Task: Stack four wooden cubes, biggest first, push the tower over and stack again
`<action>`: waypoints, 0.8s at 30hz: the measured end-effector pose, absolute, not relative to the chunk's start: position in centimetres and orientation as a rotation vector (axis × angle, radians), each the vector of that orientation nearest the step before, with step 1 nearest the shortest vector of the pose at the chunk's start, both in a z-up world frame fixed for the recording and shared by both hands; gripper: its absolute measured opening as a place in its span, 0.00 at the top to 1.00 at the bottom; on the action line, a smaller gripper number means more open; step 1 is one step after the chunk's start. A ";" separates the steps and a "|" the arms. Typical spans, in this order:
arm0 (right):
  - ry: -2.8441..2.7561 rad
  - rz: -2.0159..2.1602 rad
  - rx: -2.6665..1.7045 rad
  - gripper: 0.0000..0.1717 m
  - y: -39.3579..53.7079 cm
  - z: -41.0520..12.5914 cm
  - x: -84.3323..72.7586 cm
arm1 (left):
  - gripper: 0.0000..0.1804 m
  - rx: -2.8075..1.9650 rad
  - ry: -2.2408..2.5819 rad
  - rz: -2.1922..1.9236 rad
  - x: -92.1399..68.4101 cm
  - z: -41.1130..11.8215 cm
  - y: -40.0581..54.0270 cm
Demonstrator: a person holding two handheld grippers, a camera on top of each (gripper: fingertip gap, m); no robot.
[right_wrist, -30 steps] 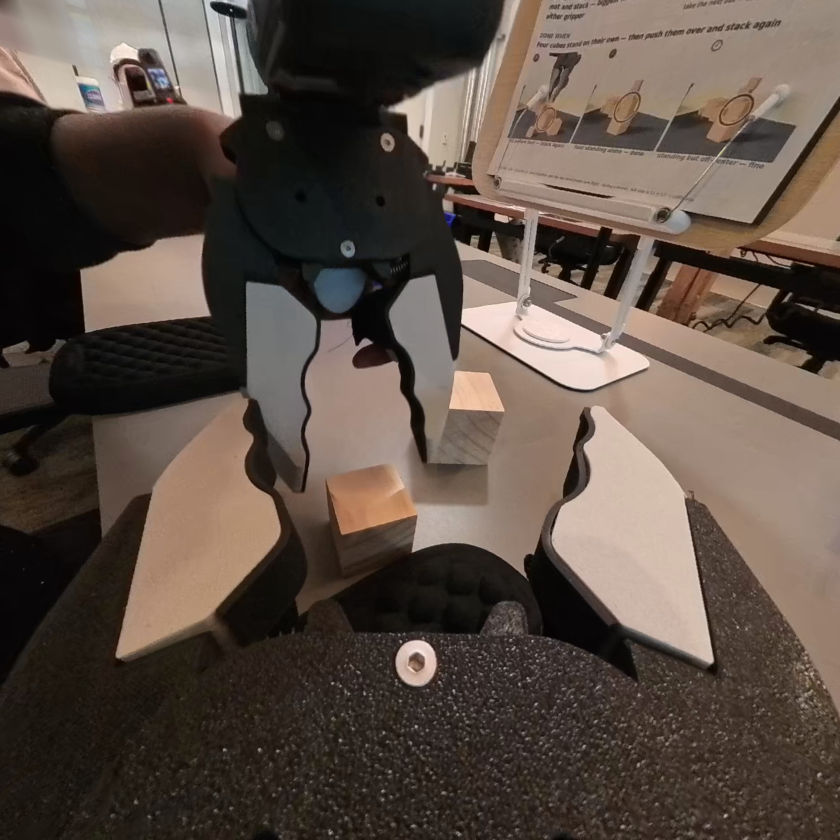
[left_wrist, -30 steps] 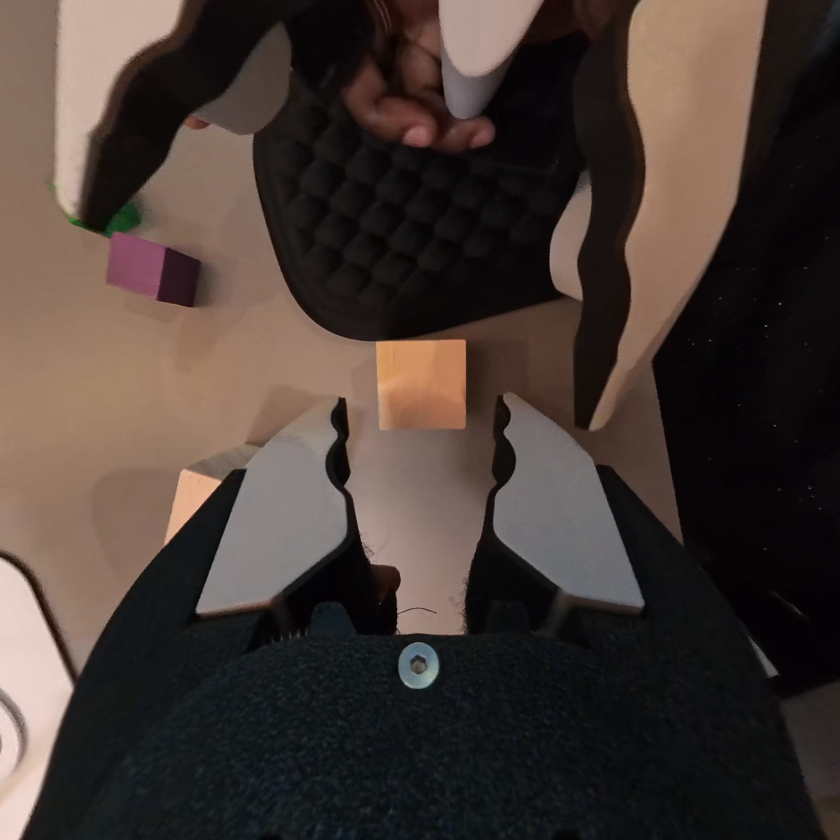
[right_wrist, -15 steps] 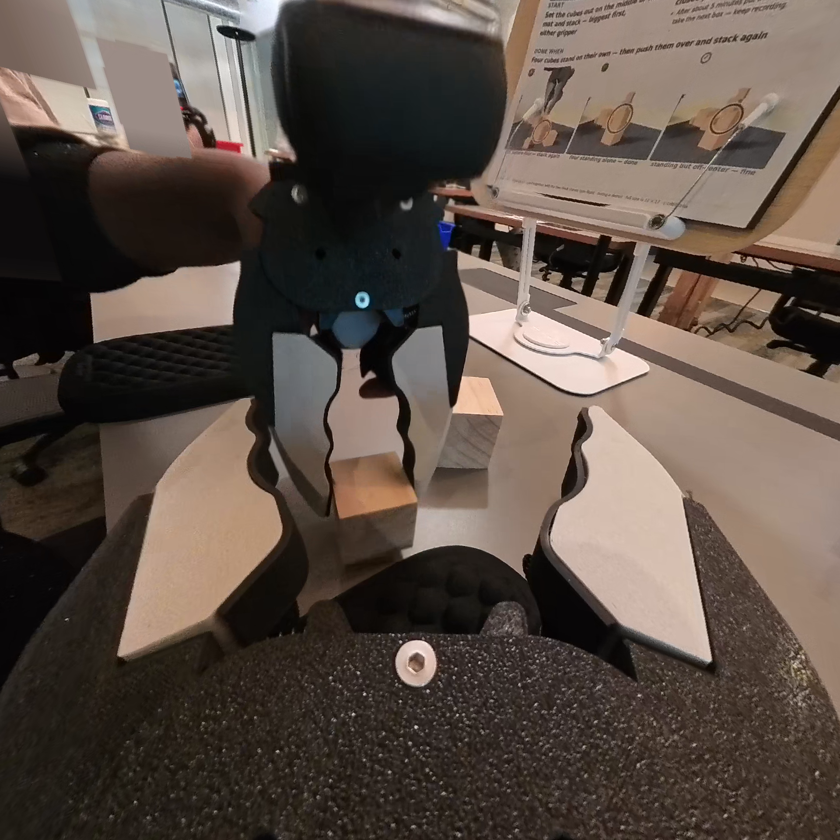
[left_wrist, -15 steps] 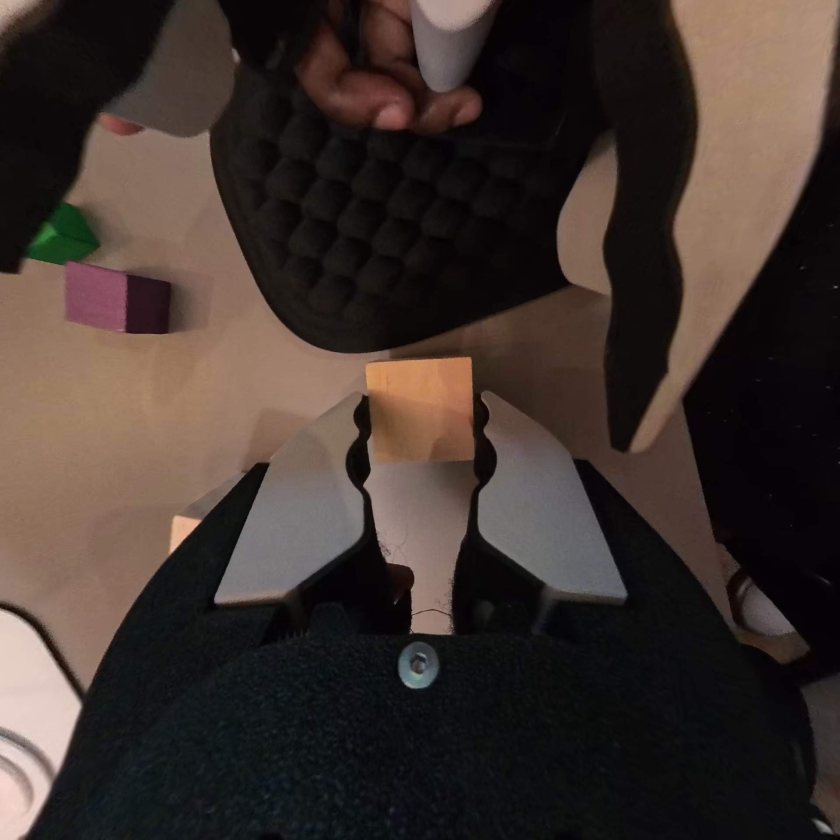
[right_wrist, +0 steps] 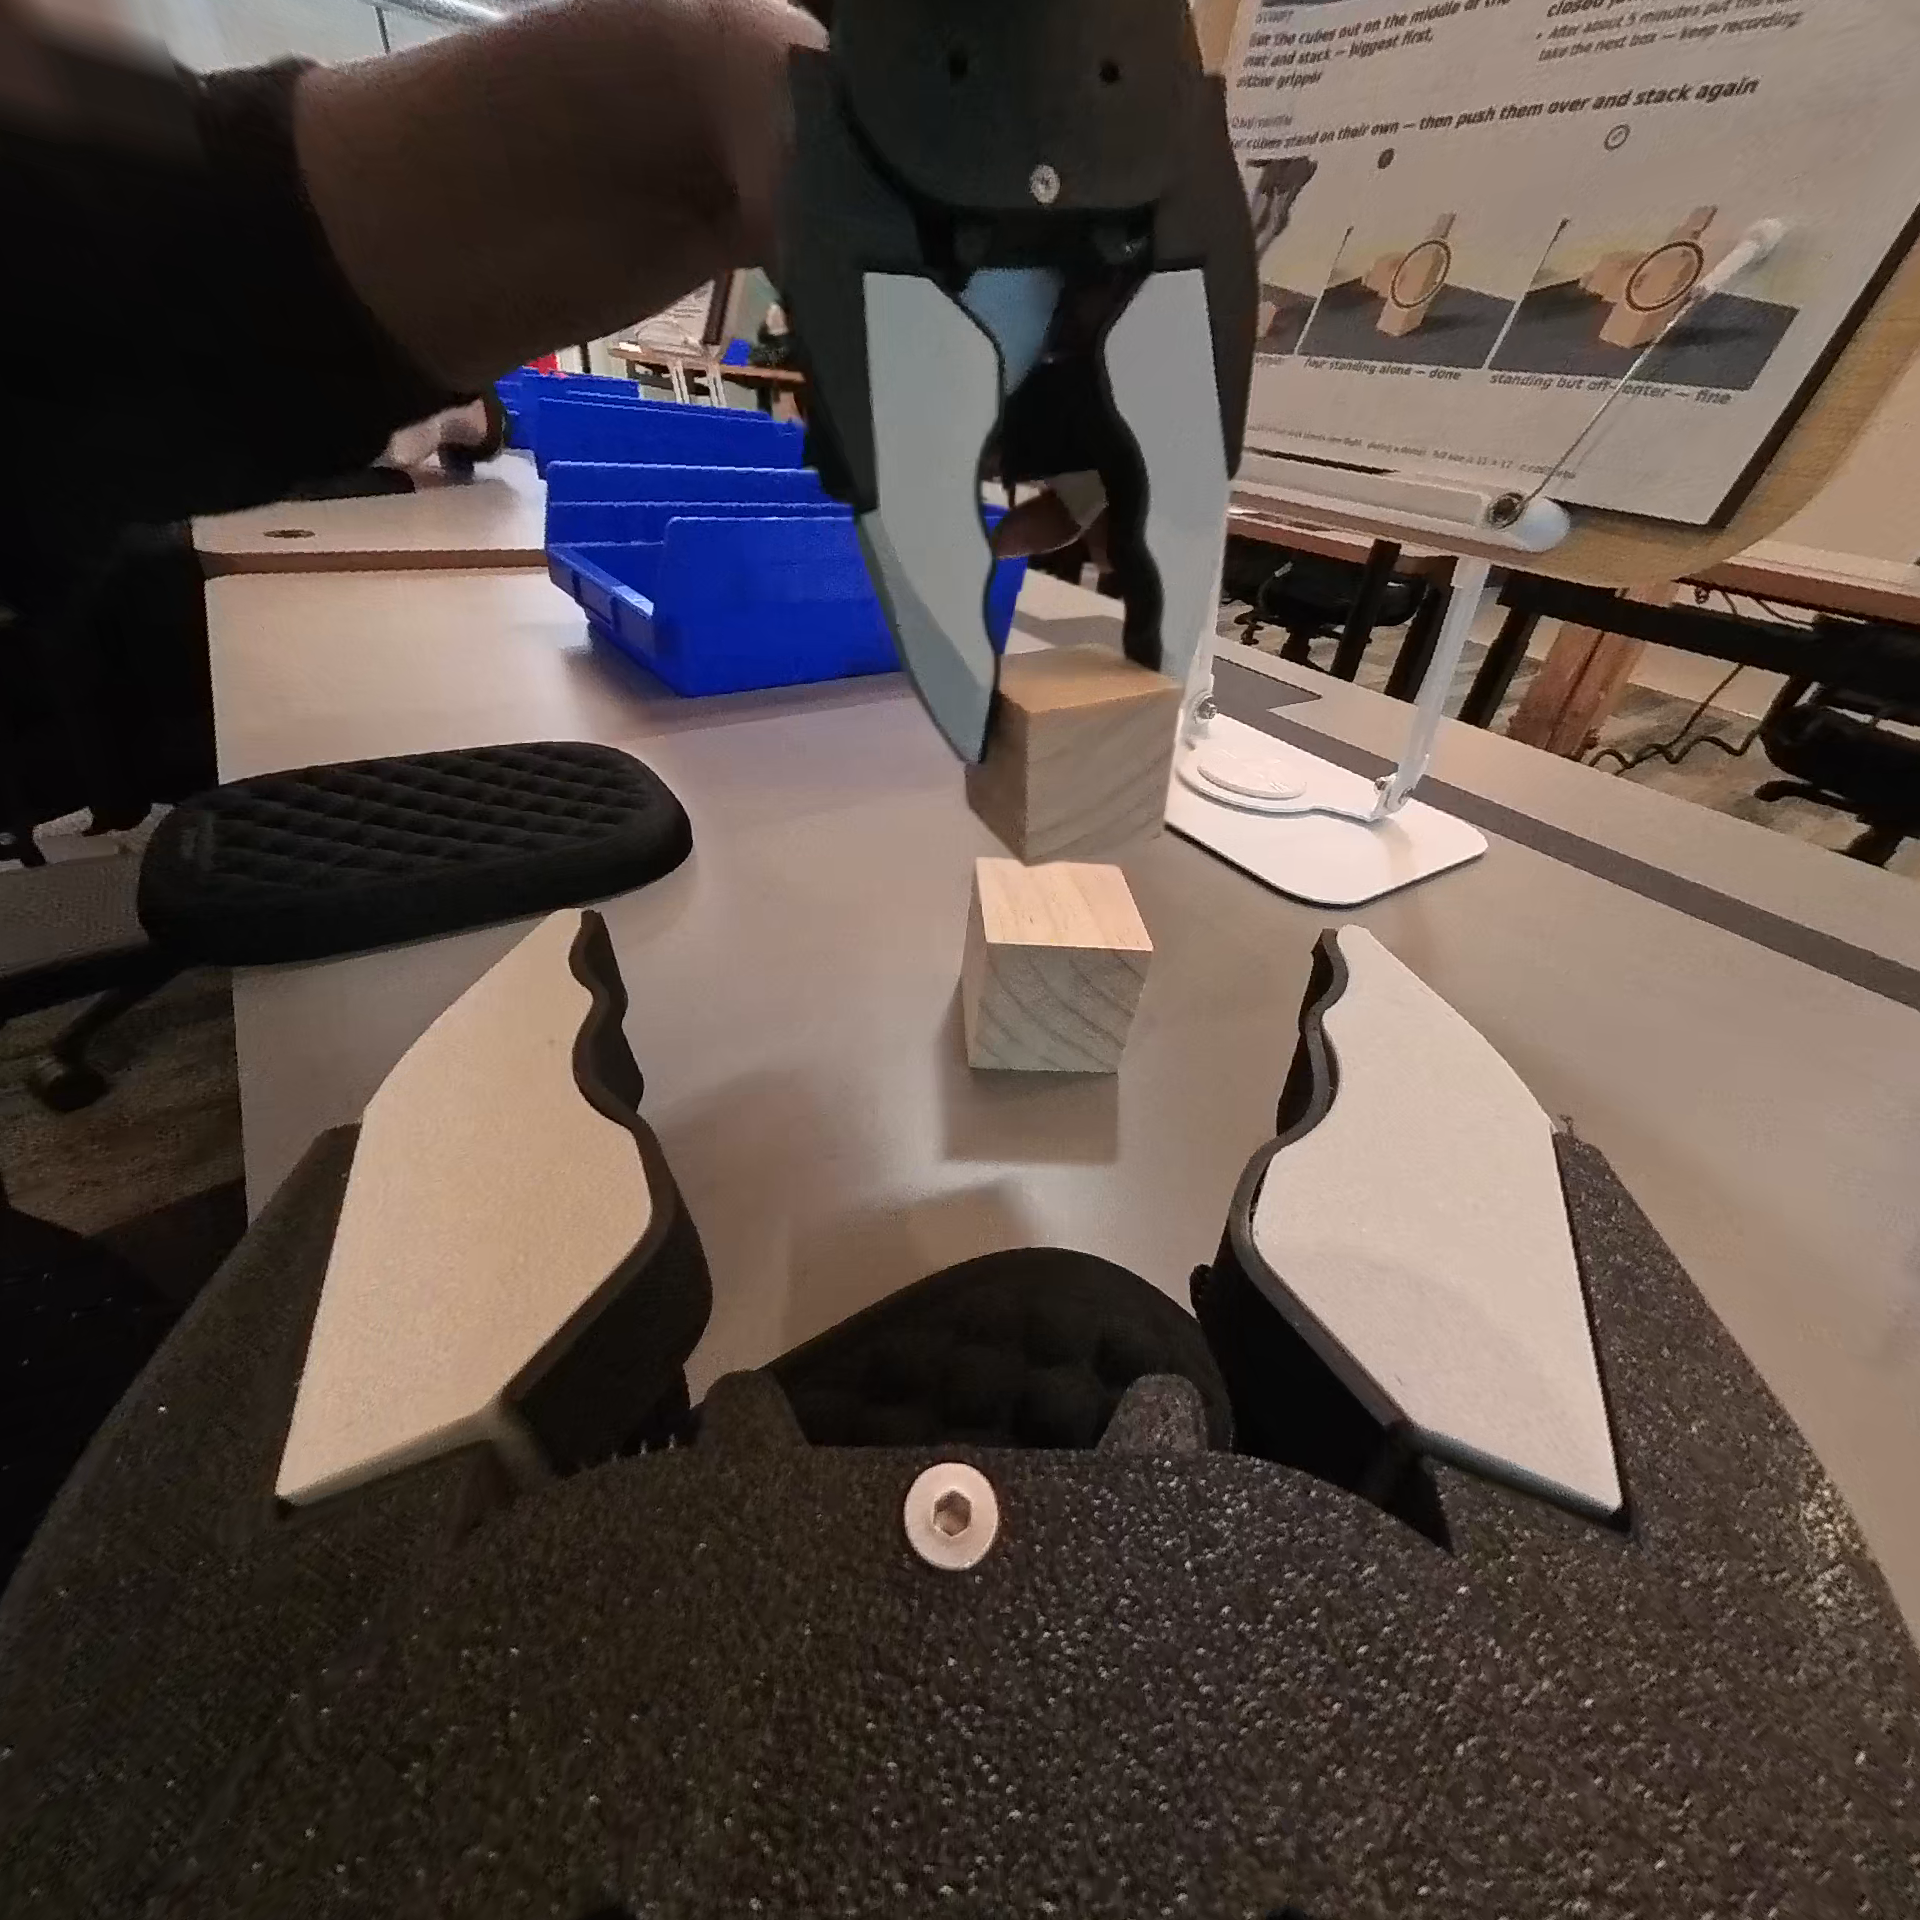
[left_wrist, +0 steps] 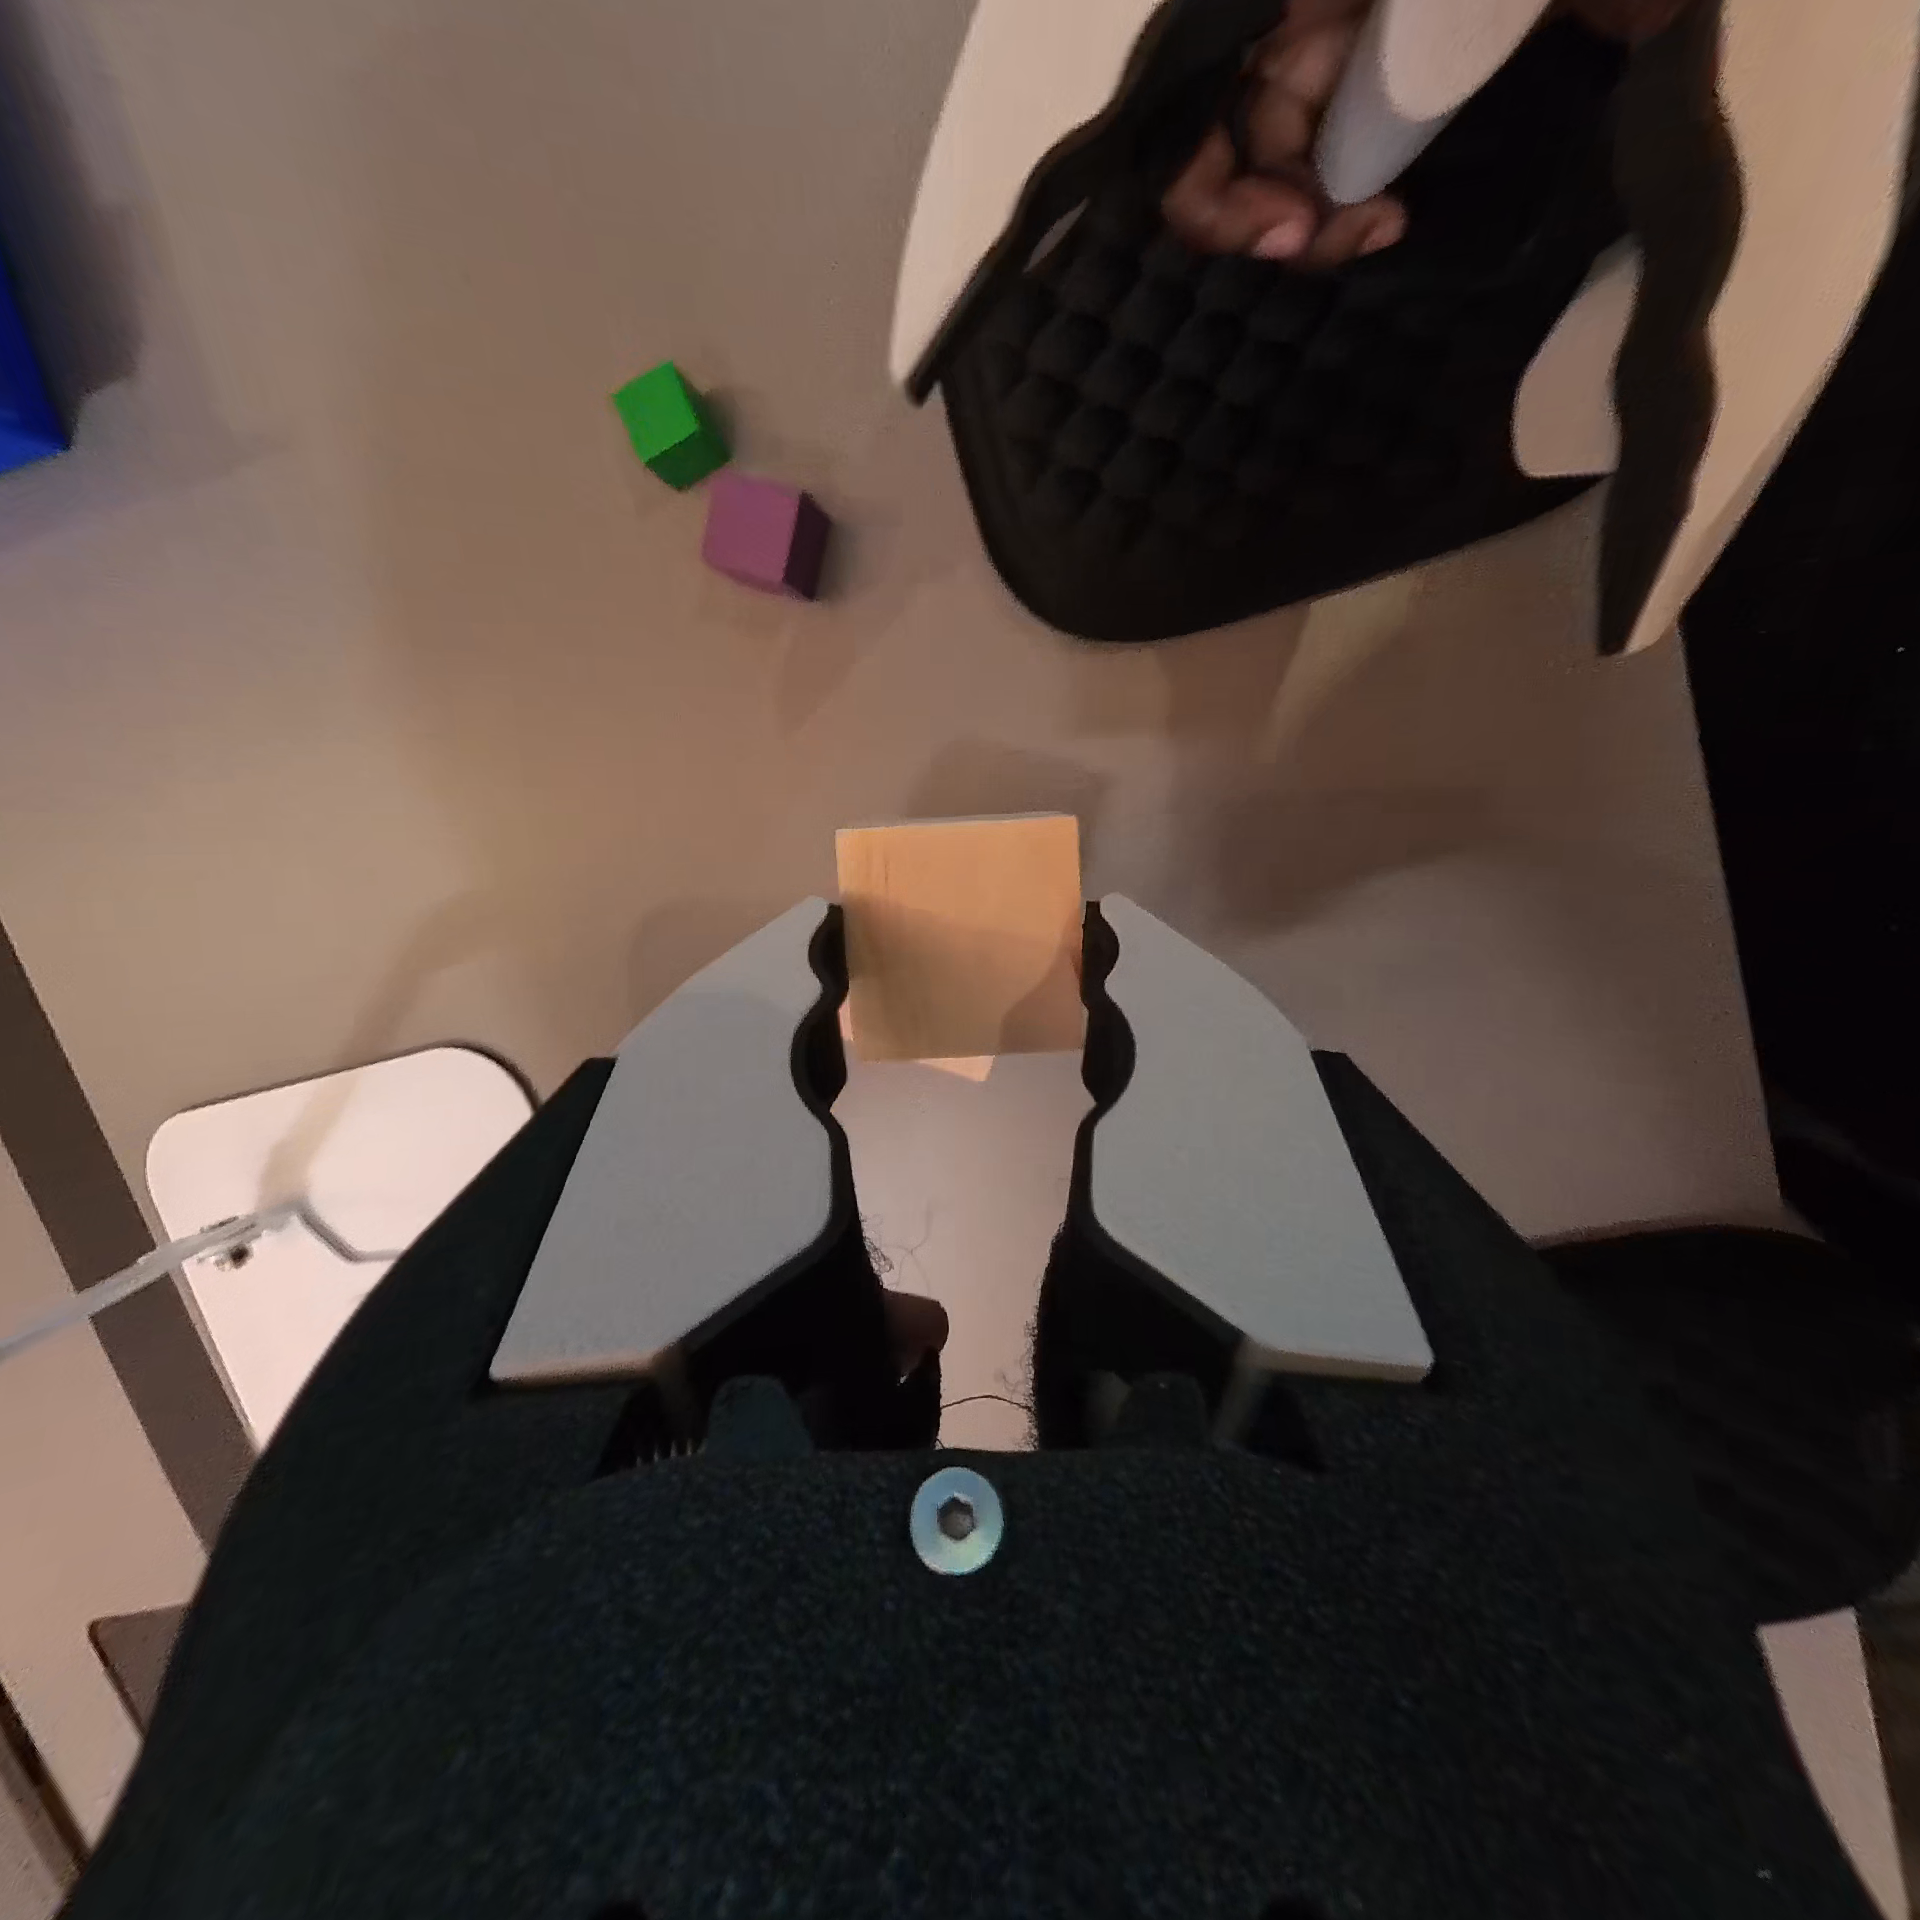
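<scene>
Between left tool (left_wrist: 958,914) pads: wooden cube (left_wrist: 956,935).

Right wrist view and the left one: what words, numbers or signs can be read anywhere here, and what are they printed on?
Printed sheet on a board above the white stand: lines of dark print over small captioned pictures. I do not copy its wording; the captions are blurred.
Wooden cubes, blue bins: no writing.
Left wrist view, green cube and purple cube: no writing.
</scene>
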State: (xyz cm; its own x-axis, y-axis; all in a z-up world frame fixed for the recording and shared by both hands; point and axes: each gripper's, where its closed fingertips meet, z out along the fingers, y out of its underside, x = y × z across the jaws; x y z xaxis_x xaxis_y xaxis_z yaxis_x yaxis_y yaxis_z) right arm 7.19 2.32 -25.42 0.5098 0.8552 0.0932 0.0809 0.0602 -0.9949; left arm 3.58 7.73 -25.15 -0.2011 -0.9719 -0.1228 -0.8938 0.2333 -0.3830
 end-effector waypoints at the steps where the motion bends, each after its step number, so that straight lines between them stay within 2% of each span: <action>1: -0.882 0.721 -1.402 0.29 2.3 -25.4 7.2 | 0.76 -1.743 2.178 -0.319 3.4 -25.2 8.2; 10: -0.873 0.727 -1.408 0.30 2.4 -25.4 7.3 | 0.76 -2.016 1.904 -0.305 2.6 -26.3 11.7; 21: -0.881 0.710 -1.414 0.30 2.5 -25.5 7.2 | 0.76 -2.277 1.507 -0.206 1.9 -27.0 10.8; 24: -0.887 0.703 -1.410 0.30 2.4 -25.5 7.2 | 0.76 -2.281 1.473 -0.285 2.6 -26.8 9.9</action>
